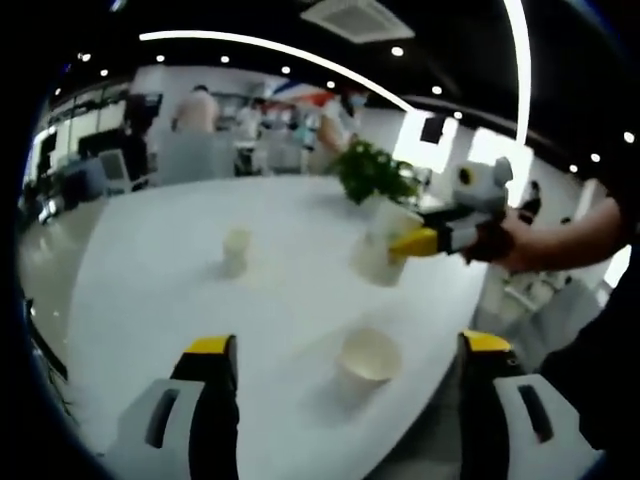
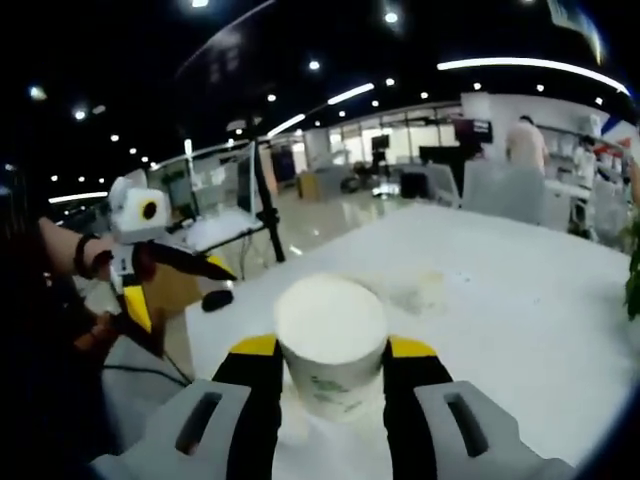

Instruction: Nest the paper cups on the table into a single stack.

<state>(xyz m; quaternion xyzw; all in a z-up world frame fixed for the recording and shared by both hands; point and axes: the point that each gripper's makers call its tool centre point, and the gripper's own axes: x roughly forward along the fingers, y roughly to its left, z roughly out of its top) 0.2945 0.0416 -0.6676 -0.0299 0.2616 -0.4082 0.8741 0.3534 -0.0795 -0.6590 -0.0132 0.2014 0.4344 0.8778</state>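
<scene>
Right gripper (image 2: pixel 330 375) fingers clamp the thin white paper cup (image 2: pixel 330 345) mid-wall; light, crushable. Left gripper (image 1: pixel 345 375) fingers apart above white desk (image 1: pixel 170 270).

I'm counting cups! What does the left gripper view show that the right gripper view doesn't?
Left gripper view: an open cup standing close to the camera.
Right gripper view: the left tongs from the side, open and holding nothing.
Both: the white table, the held cup in the right tongs, and a small cup farther off.
</scene>
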